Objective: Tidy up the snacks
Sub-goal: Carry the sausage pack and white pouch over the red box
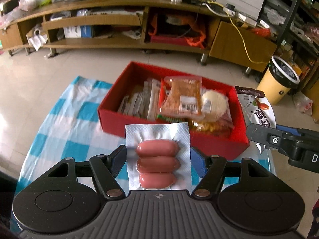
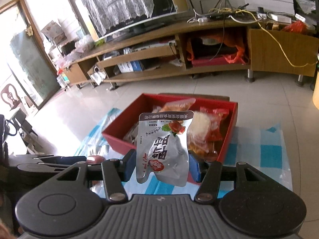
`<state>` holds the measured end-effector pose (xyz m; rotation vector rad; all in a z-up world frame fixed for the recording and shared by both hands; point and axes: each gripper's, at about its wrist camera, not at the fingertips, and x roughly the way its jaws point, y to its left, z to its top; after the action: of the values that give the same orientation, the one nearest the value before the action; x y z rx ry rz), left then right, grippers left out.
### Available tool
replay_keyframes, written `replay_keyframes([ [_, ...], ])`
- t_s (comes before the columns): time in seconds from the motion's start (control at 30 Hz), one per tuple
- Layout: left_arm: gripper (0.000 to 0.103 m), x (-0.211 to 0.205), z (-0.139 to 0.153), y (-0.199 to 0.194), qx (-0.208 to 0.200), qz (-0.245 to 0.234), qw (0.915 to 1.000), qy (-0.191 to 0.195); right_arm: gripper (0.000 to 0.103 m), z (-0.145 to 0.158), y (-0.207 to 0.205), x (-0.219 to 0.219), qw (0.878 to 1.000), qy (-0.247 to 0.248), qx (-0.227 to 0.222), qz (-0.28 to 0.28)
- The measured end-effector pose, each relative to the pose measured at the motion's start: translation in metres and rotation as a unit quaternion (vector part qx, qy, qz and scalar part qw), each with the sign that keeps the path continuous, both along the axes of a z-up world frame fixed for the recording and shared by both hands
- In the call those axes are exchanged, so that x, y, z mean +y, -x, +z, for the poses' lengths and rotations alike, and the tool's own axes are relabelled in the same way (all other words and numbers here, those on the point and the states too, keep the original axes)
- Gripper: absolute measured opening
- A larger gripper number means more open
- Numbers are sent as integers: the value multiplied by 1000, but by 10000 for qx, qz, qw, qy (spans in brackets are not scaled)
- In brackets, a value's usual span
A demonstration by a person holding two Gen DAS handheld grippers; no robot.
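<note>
The left hand-held gripper (image 1: pixel 158 158) is gripping a vacuum-sealed sausage pack (image 1: pixel 158 157) by its two side edges, its fingers (image 1: pixel 117 159) standing only as far apart as the pack is wide. The pack's long axis is running forward along the fingers, its clear sealed end pointing at the red box (image 1: pixel 199 139). The box is sitting directly ahead on the desk (image 1: pixel 65 123), which is wearing a blue-and-white checked cloth, and the pack's far end is reaching roughly over the near wall.

The box is already carrying several snack packets, an orange one with a barcode (image 1: pixel 182 97) lying uppermost, with room showing toward its left end.

The right hand-held gripper (image 2: pixel 162 164) is pinching a silver snack pouch (image 2: pixel 164 147) by its lower part, closed to the pouch's width. The pouch is standing upright, long axis vertical, with its top edge leaning toward the box. The box lies straight ahead of this gripper too.

In judgement, both loads are being carried toward the box. The left appears marginally nearer the near wall. Whichever goes first, the two grippers are working just beside each other and are risking contact.
</note>
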<state>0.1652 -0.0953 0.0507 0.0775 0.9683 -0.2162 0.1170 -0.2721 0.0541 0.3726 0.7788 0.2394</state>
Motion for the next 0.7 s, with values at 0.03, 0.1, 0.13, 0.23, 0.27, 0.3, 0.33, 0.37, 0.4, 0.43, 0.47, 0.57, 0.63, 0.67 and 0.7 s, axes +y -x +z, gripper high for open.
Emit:
replay_keyframes([
  [0.03,75,-1,2,-1,-52,-7,10000,-20,53,2,-2,-1,10000,-10,-34,-18],
  [0.1,75,-4,5,-4,-154,-10,9999,-52,53,5,-4,-3,9999,-7,-89,-47],
  [0.13,75,-5,6,-6,-177,-9,9998,-39,53,6,-6,-4,9999,2,-115,-66],
  [0.23,75,-8,10,-13,-205,1,9998,41,53,9,-11,-6,9998,-32,-158,-128],
  [0.27,75,-9,10,-16,-230,8,9997,37,53,10,-13,-7,9997,-43,-172,-154],
  [0.3,75,-10,11,-19,-255,12,9997,34,53,10,-15,-7,9997,-48,-184,-173],
  [0.33,75,-11,12,-22,-273,18,9996,39,53,10,-17,-7,9996,-56,-187,-181],
  [0.37,75,-11,12,-25,-285,27,9996,46,53,11,-19,-7,9996,-66,-199,-198],
  [0.4,75,-11,13,-27,-298,35,9995,54,53,12,-21,-7,9995,-67,-208,-206],
  [0.43,75,-12,13,-30,-310,46,9995,58,53,12,-23,-7,9995,-71,-217,-208],
  [0.47,75,-12,14,-34,-324,62,9994,61,53,13,-26,-7,9995,-76,-233,-219],
  [0.57,75,-13,16,-43,-367,96,9993,75,53,14,-33,-9,9992,-99,-261,-271],
  [0.63,75,-14,16,-48,-391,120,9991,69,53,14,-38,-10,9992,-95,-257,-307],
  [0.67,75,-15,16,-52,-393,130,9991,68,53,13,-41,-10,9992,-82,-246,-318],
  [0.7,75,-16,15,-55,-391,145,9991,70,53,12,-43,-10,9992,-67,-234,-327],
])
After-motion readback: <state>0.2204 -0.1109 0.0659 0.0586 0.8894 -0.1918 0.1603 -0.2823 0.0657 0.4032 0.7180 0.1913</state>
